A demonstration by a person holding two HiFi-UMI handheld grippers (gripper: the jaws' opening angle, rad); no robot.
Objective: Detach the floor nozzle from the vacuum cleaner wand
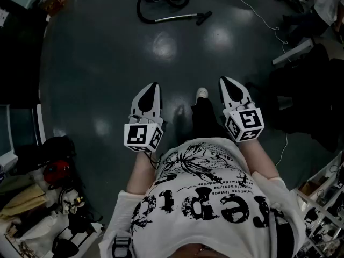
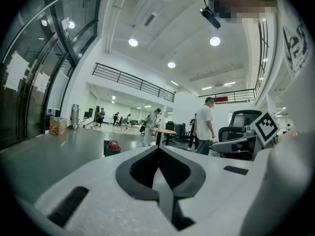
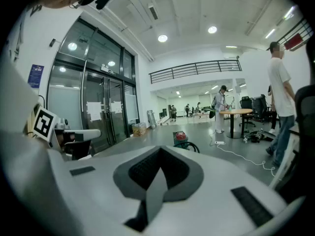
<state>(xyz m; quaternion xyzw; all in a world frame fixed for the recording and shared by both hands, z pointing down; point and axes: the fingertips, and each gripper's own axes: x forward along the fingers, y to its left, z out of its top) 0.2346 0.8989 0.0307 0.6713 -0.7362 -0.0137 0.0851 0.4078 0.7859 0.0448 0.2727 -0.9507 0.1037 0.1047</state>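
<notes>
Wand (image 1: 177,18) crosswise, floor nozzle (image 1: 204,18) rightward

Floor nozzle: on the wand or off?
On. The head view shows the floor nozzle joined to the end of the wand, both lying on the floor ahead of the person.

Shirt (image 1: 204,198) print upside-down, illegible; no other txt.
</notes>
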